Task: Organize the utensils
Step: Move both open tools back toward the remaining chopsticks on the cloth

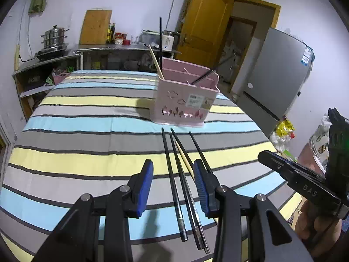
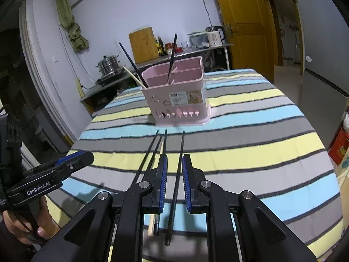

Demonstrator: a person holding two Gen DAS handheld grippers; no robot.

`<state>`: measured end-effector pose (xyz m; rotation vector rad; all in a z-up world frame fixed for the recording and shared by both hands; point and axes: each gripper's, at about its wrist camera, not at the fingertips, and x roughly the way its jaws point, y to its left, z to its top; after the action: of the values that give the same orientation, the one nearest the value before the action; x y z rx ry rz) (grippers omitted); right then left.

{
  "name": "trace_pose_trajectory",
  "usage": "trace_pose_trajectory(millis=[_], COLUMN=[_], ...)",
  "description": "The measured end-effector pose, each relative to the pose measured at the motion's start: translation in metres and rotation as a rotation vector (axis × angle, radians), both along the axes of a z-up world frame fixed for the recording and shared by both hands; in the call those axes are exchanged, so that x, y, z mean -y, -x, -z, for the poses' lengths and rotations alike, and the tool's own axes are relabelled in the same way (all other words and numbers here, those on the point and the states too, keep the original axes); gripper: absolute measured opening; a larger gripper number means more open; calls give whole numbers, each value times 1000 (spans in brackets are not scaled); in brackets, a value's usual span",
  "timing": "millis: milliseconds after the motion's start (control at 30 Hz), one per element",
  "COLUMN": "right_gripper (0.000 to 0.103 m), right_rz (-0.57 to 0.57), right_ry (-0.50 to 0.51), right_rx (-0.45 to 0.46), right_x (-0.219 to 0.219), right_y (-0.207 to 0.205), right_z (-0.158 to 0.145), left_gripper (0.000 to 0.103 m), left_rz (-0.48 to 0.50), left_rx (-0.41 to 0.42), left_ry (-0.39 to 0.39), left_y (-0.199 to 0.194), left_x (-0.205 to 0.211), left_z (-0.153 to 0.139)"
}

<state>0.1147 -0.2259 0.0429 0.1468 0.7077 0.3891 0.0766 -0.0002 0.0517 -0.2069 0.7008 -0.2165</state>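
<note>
A pink utensil holder [image 1: 184, 100] [image 2: 177, 96] stands on the striped table with a wooden and two black chopsticks in it. Several black chopsticks [image 1: 174, 181] and one wooden chopstick [image 1: 185, 159] lie on the cloth in front of it. My left gripper [image 1: 173, 184] is open above them, with the chopsticks lying between its blue pads. My right gripper [image 2: 175, 181] is open with a narrow gap, and one black chopstick [image 2: 177, 181] lies between its pads, not clamped. The other chopsticks [image 2: 152, 159] lie just left of it.
The striped tablecloth [image 1: 87, 131] [image 2: 250, 135] covers the table. A steel counter with a pot [image 1: 53, 37], a cutting board and bottles stands behind it. A grey fridge [image 1: 274, 76] and a yellow door [image 1: 205, 21] are at the right. The table edge drops off at the right.
</note>
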Motion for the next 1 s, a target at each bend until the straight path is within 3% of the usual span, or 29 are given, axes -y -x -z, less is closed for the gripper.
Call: trace_pose_trajectory(millis=[1000], right_gripper=[14], right_rz=[-61], right_ry=[81], right_rx=[-187], right_x=[-43], right_y=[-90], right_z=[57], left_gripper=[40], left_rz=[31], left_rx=[-232], left_ry=[-12], left_y=[-104], left_x=[-3], left_z=[57])
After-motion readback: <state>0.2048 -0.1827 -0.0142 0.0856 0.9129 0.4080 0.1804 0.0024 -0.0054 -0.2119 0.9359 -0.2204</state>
